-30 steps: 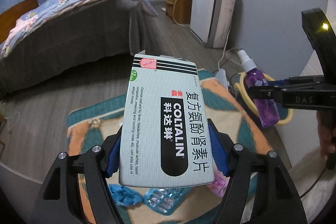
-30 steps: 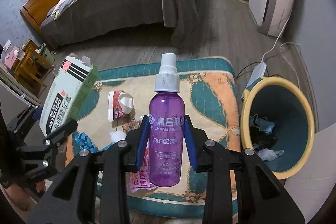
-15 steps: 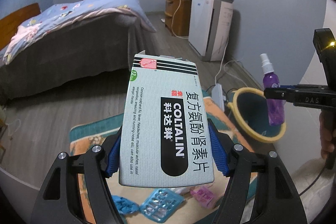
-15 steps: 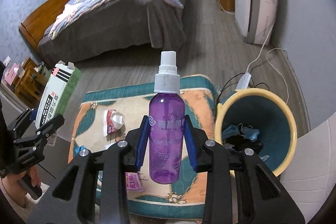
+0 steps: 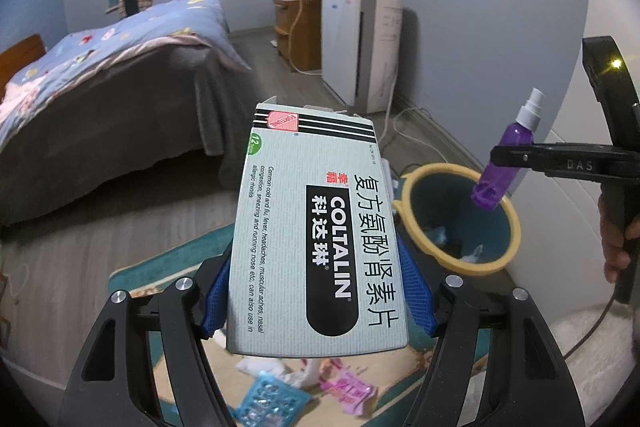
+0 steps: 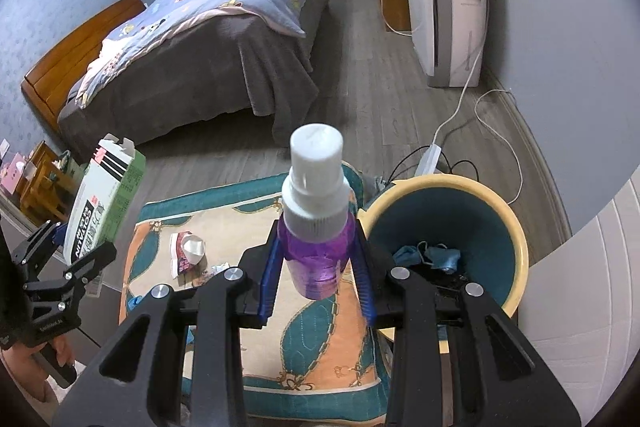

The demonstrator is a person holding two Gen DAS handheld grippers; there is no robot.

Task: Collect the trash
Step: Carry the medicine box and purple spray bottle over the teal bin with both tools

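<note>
A yellow-rimmed teal bin (image 6: 444, 239) is being shown on the floor just past the right edge of the patterned rug (image 6: 320, 343); crumpled blue material (image 6: 426, 255) and some pale scraps are lying at its bottom, though what they are cannot be made out. A purple spray bottle (image 6: 318, 223) with a white pump top is being pinched between the blue pads of the right gripper (image 6: 318, 279) and is being held tilted over the bin's near rim; in the left wrist view the bottle's base (image 5: 496, 175) is seen hanging above the bin opening (image 5: 460, 223). A grey Coltalin medicine box (image 5: 316, 239), its top flaps open, is being clamped by its sides in the left gripper (image 5: 316, 291), above the rug's left edge. Its contents are being hidden by its own walls. On the rug, a blue blister pack (image 5: 268, 399), a pink wrapper (image 5: 348, 387) and white tissue are being partly cut off behind the box, and a crumpled packet (image 6: 186, 251) is lying near the rug's far left corner.
</note>
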